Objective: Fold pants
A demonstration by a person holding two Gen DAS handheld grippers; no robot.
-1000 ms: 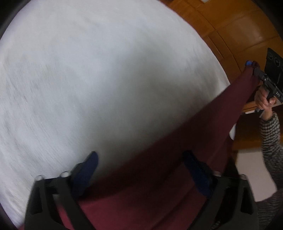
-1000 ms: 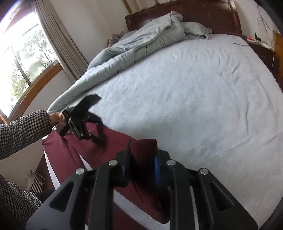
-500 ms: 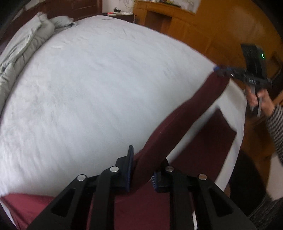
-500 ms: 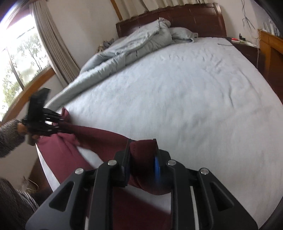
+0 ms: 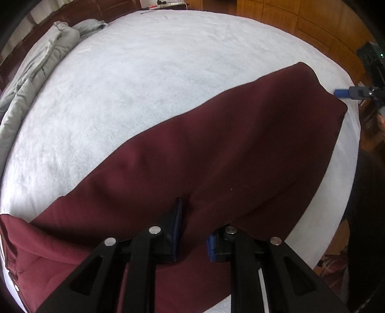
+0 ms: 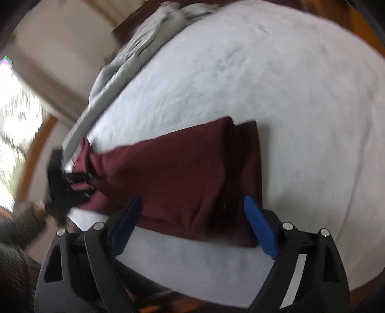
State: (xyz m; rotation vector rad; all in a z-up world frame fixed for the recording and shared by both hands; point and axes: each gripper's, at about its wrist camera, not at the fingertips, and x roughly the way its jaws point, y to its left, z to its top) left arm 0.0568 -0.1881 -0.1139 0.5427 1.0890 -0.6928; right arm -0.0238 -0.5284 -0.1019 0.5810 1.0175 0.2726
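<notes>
The maroon pants (image 5: 216, 144) lie folded lengthwise on the white bed, one leg laid over the other. My left gripper (image 5: 192, 231) is shut on a pinch of the pants near the crotch, with cloth between its blue pads. My right gripper (image 6: 192, 226) is open and empty, just above the leg cuffs of the pants (image 6: 182, 173). In the left wrist view the right gripper's blue fingertip (image 5: 340, 92) shows beside the cuff end. In the blurred right wrist view the left gripper (image 6: 79, 180) sits at the waist end.
The white bed (image 5: 144, 72) fills most of both views. A rumpled grey duvet (image 5: 36, 72) lies along its far left side by the dark headboard. Wooden cabinets (image 5: 312, 21) stand beyond the right edge. A window (image 6: 14, 120) is at the left.
Both grippers have lowered the lifted leg onto the bed. The right gripper has opened and let go of the cuff and swung downward. The left gripper keeps its hold.
</notes>
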